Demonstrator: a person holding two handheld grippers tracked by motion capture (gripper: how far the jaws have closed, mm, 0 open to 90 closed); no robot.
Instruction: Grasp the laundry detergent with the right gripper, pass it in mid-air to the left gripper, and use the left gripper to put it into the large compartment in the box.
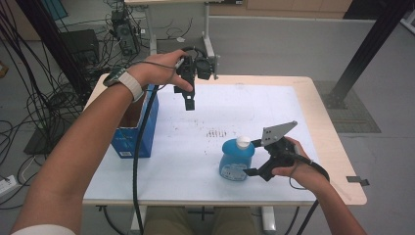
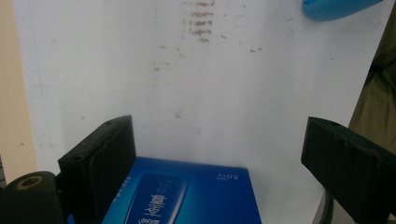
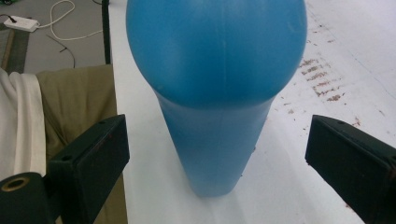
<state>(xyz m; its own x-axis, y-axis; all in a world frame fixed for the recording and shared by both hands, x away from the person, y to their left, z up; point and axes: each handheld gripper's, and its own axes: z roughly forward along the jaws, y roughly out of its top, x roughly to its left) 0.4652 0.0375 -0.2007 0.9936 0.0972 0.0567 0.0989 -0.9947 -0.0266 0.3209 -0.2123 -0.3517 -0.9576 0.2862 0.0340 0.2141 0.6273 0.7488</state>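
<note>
at the left of the table (image 1: pixel 313 105) we see an open-topped blue carton (image 1: pixel 134 132), glossy printed card with sharp square corners, standing near the table's left edge on the white sheet. our left gripper (image 1: pixel 190 104) hangs above the sheet just right of the carton, pointing down, and in the left gripper view its jaws stand wide apart with nothing between them but the carton's printed face (image 2: pixel 187 196) below. moving right, the sheet is matte and pale, marked mid-table with a patch of small brown smudges (image 1: pixel 215 133). further right stands the blue bottle (image 1: pixel 237 159), smooth plastic, squat and rounded at the shoulders with a white cap (image 1: pixel 243 142) and a label on its front. our right gripper (image 1: pixel 254 159) sits level at the bottle's right side; in the right gripper view the bottle's body (image 3: pixel 217 84) is between the jaws, which are open wide, neither pad touching it. we judge the step to be the approach for a grasp on the bottle, not yet closed. the next move, we think, calls for squeezing squarely on the narrower lower body, since the slick, curved plastic could slip or tip, and probably a carry over to the carton.
</note>
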